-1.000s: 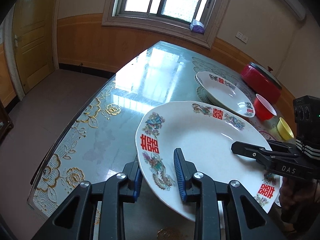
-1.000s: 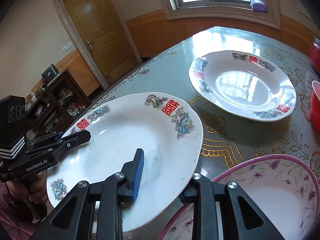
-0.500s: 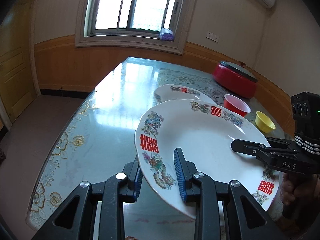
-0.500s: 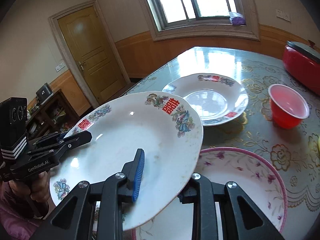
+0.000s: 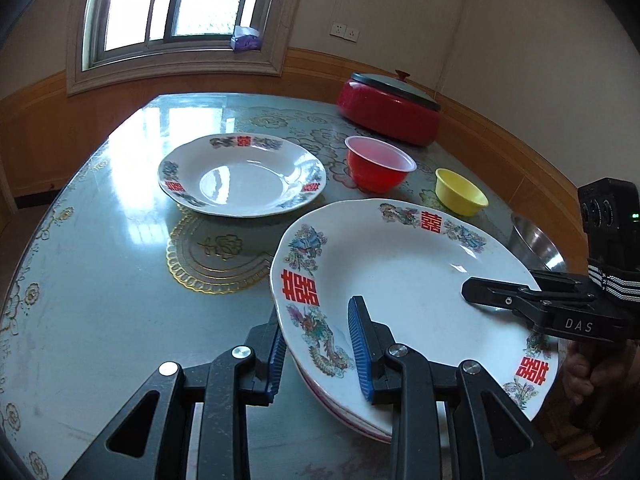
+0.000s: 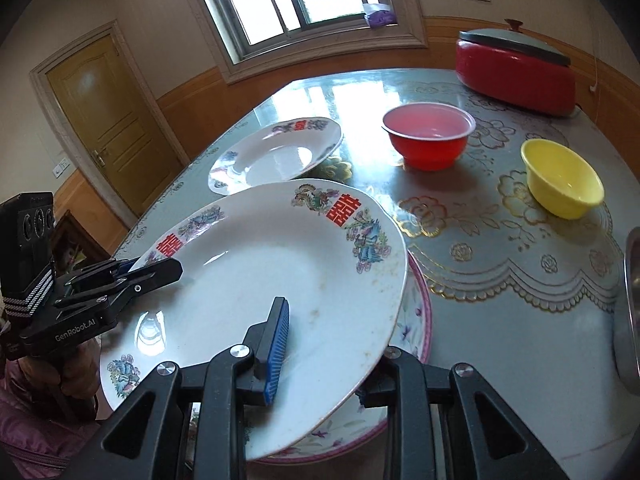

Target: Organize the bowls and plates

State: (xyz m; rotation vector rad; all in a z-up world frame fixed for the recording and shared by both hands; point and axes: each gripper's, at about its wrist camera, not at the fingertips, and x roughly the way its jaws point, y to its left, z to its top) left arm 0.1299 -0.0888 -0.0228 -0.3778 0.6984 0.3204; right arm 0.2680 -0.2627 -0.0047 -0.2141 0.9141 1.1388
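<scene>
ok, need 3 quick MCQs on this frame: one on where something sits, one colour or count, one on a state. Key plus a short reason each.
1. Where is the plate the claws carry?
A. Over a pink-rimmed floral plate
B. Inside the red pot
C. On the windowsill

2. What colour is the smallest bowl on the table?
A. Yellow
B. Blue
C. Black

3. How is the carried plate held?
A. By one claw only
B. By both claws, one on each side of its rim
C. By neither, it lies free

Key: 1 A, the carried plate overlaps the pink-rimmed plate beneath it; whether they touch is unclear. 2 A, the yellow bowl is smaller than the red bowl. 3 B, the left claw clamps one side of the rim and the right claw the opposite side.
</scene>
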